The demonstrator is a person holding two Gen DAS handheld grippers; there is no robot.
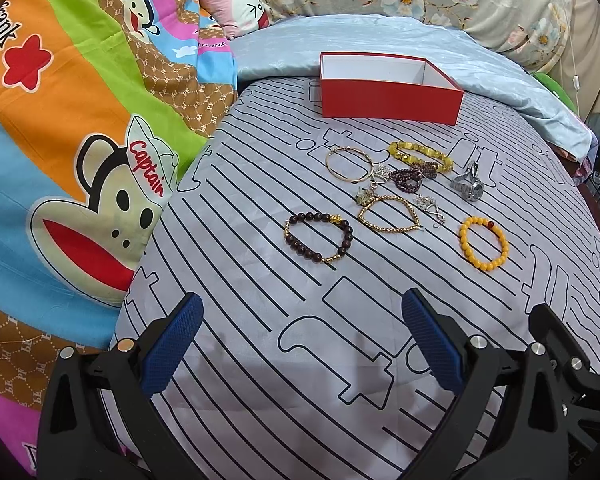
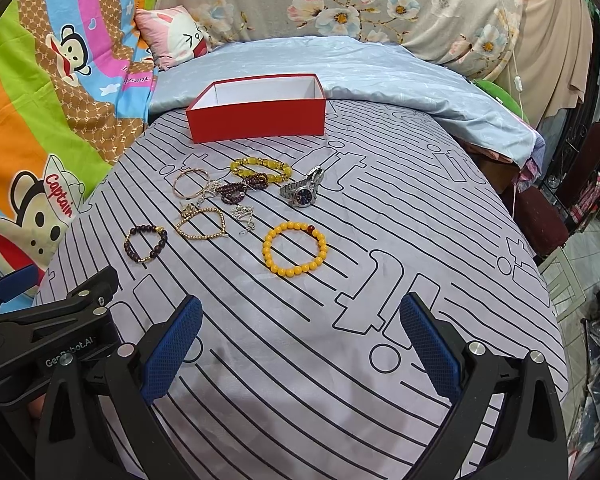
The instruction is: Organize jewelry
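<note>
both grippers hang wide apart and carry nothing, so the step in hand looks like the very first pick. left gripper sits low over the striped sheet, blue pads spread, nothing between them. right gripper is the same story, pads well parted over bare cloth, just beside its partner.

out ahead, the jewelry lies in a loose cluster. nearest the left gripper is the dark bead bracelet, lying alone. nearest the right is the orange bead bracelet, also clear of its neighbours. these two look like the sensible openers: come down with one finger inside the ring and one outside, pinch the strand, lift straight up.

further on it gets messy. the gold chain bracelet, gold bangle, yellow bead bracelet, a purple bead strand and silver charms touch or overlap, so a careless grab may drag several along. the watch sits apart to the right, bulky, likely best gripped across its band.

beyond everything stands the red box, open-topped, its visible inside showing nothing, at the edge of the pale blue blanket. carry each piece over the rim before letting go.
</note>
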